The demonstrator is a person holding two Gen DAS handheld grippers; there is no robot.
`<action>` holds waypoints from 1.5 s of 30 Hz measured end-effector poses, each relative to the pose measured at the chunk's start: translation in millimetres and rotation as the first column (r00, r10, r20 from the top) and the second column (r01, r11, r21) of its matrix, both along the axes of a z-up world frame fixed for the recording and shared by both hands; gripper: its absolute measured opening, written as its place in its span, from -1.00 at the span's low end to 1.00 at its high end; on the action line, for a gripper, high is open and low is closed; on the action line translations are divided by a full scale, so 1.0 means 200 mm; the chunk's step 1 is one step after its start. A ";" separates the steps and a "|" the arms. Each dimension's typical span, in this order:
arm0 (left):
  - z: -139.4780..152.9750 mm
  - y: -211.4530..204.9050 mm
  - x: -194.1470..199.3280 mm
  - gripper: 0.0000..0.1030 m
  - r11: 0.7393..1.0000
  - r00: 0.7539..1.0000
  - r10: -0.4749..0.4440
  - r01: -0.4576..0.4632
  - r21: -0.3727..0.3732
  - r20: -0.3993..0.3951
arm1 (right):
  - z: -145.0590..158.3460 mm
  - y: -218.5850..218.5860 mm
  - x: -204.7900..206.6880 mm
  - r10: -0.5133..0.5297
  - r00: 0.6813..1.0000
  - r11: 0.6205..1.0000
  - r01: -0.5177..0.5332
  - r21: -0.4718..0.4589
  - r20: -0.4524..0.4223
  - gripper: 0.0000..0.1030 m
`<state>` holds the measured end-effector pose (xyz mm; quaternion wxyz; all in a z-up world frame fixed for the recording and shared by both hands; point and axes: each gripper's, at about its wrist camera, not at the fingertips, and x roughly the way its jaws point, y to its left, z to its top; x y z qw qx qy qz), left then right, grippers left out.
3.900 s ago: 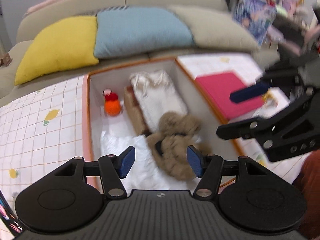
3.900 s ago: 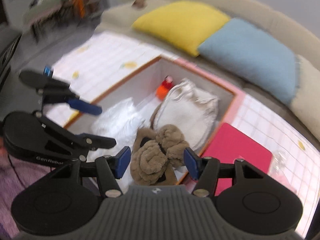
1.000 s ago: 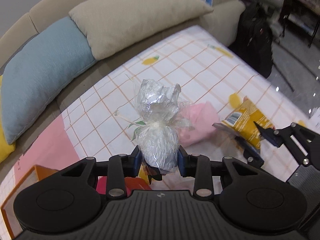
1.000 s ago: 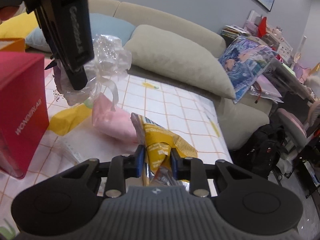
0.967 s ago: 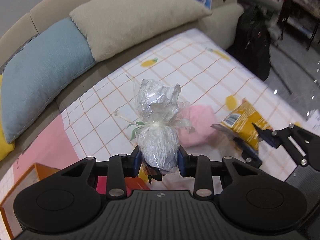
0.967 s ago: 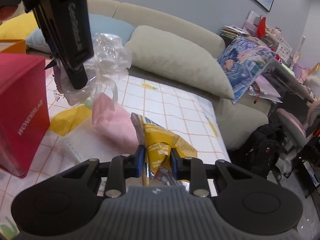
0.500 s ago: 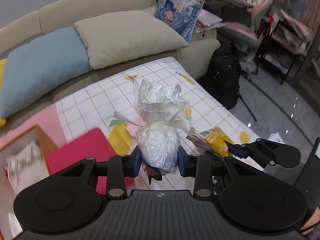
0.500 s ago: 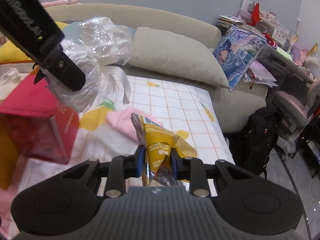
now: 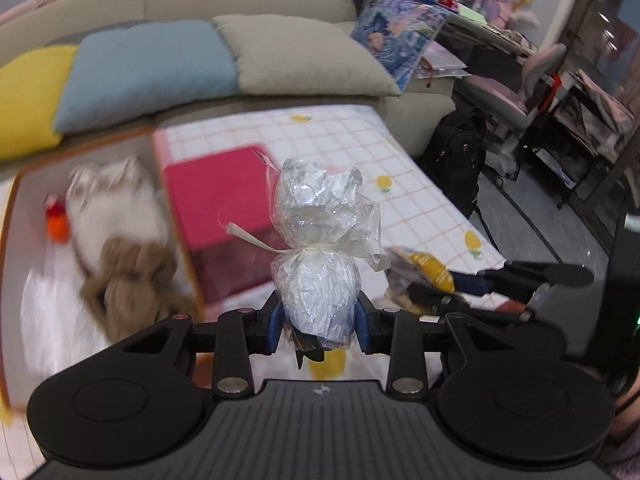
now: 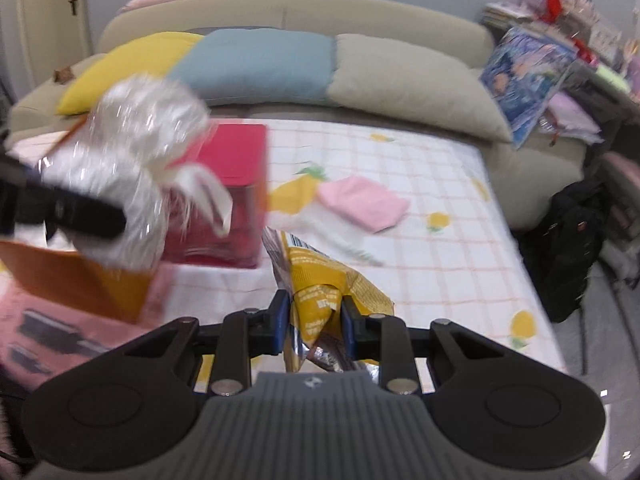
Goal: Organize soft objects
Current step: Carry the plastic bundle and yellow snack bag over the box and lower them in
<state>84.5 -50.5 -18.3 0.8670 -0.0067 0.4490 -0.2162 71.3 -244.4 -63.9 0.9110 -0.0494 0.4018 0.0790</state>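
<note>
While both grippers hung above the checked bedspread [image 10: 420, 184], the left gripper [image 9: 318, 322] was clamped on a cellophane-wrapped bundle [image 9: 316, 292] beside the open storage box [image 9: 172, 216], and the right gripper [image 10: 314, 326] pinched a yellow snack bag [image 10: 320, 280]; a pink cloth [image 10: 364, 202] lay on the spread.

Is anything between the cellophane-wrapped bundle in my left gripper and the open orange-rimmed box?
Nothing visible blocks it. The cellophane-wrapped bundle hangs clamped in the left gripper, and the orange-rimmed box lies open to its left; the red box sits beside it.
</note>
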 end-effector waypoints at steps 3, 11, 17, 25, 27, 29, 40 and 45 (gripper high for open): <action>-0.04 0.11 -0.07 -0.22 0.998 0.998 0.055 -0.055 -0.017 -0.030 | 0.03 0.03 -0.03 0.035 0.999 0.997 -0.033 0.064 -0.025 -0.50; -0.04 0.48 -0.16 -0.22 0.968 0.970 0.241 -0.243 -0.065 -0.030 | 0.19 0.26 -0.10 0.180 0.982 0.973 -0.186 0.138 0.056 -0.50; 0.00 0.67 -0.10 -0.22 0.950 0.950 0.312 -0.312 -0.016 0.026 | 0.29 0.51 -0.03 0.355 0.927 0.922 -0.369 0.116 0.123 -0.50; 0.00 0.83 0.20 -0.22 0.946 0.959 0.275 -0.283 0.160 0.068 | 0.31 0.86 0.15 0.624 0.759 0.781 -0.615 -0.114 0.186 -0.50; -0.03 0.86 0.27 -0.22 0.943 0.964 0.258 -0.265 0.200 0.061 | 0.29 0.93 0.21 0.680 0.714 0.733 -0.657 -0.174 0.168 -0.50; -0.06 0.87 0.35 -0.22 0.937 0.965 0.258 -0.261 0.233 0.041 | 0.26 0.98 0.25 0.731 0.667 0.679 -0.692 -0.246 0.140 -0.50; -0.28 0.85 0.60 -0.21 0.922 0.969 0.246 -0.233 0.310 -0.001 | 0.09 1.11 0.46 0.811 0.585 0.547 -0.751 -0.371 0.010 -0.50; -0.36 0.85 0.67 -0.19 0.912 0.965 0.261 -0.237 0.334 -0.028 | 0.05 1.14 0.43 0.838 0.546 0.490 -0.758 -0.429 -0.007 -0.49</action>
